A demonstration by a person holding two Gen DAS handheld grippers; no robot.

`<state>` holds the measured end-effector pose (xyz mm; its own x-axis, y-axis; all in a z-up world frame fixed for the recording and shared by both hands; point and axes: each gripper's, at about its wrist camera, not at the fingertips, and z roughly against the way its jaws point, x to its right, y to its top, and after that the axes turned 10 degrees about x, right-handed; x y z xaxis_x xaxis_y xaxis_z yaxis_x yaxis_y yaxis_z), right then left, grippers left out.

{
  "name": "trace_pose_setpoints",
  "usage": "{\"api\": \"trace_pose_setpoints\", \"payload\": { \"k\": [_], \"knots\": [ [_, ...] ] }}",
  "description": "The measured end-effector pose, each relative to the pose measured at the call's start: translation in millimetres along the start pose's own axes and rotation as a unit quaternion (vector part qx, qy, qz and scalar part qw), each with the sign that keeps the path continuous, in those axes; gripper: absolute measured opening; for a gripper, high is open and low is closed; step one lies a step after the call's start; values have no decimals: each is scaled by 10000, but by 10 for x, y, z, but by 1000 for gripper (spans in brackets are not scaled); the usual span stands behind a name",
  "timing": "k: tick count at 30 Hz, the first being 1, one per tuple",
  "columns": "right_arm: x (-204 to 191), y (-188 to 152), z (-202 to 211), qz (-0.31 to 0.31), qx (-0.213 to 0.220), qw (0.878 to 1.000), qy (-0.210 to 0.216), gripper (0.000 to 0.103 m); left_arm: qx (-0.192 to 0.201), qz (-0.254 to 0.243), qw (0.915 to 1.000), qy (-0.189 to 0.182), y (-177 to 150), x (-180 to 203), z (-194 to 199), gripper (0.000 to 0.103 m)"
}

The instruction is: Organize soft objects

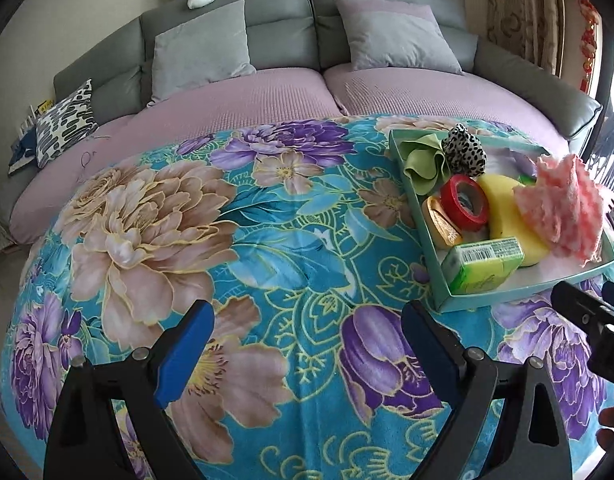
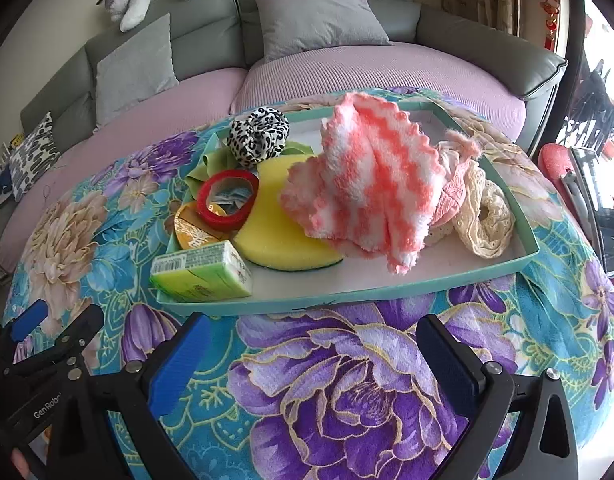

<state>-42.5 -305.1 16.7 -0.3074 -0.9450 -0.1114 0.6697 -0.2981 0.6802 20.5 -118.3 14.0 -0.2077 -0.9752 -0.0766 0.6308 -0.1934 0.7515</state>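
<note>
The left gripper (image 1: pixel 303 344) has its blue fingers (image 1: pixel 185 350) spread wide with nothing between them, hovering over a bare stretch of the flowered blanket (image 1: pixel 267 216); the right gripper (image 2: pixel 313 356) is likewise spread and empty, poised just short of the near edge of the tray (image 2: pixel 387 294). Both look parked in a neutral, ready stance rather than committed to any grasp. The shallow teal tray sits on the blanket toward its far right part, and all the small things in view are gathered inside it. A pink-and-white cloth (image 2: pixel 367 188) is heaped in the middle, draped over a yellow sponge (image 2: pixel 271 216). Along the right end lies a cream lace scrunchie (image 2: pixel 483 216) with a pink knit piece (image 2: pixel 451 196) just beside it. At the far left corner sit a leopard scrunchie (image 2: pixel 259 134) and a green cloth (image 1: pixel 421 158); nearer are a red tape roll (image 2: pixel 227 200), a gold tape roll (image 2: pixel 195 232) and a green tissue pack (image 2: pixel 203 274) in the near left corner. Piling them in one walled tray keeps loose items from scattering. This would fit either soft things already collected, or a mixed pile awaiting sorting.
</note>
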Motion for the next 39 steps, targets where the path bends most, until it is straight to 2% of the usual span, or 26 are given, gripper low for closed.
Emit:
{"api": "trace_pose_setpoints", "payload": {
  "k": [14, 39],
  "knots": [
    [34, -18, -105, 43, -103, 9999, -112, 103, -153, -60, 9998, 143, -27, -21, -116, 95],
    [54, -38, -129, 102, -188, 9996, -209, 103, -279, -8, 9996, 41, -35, -15, -186, 95]
  ]
}}
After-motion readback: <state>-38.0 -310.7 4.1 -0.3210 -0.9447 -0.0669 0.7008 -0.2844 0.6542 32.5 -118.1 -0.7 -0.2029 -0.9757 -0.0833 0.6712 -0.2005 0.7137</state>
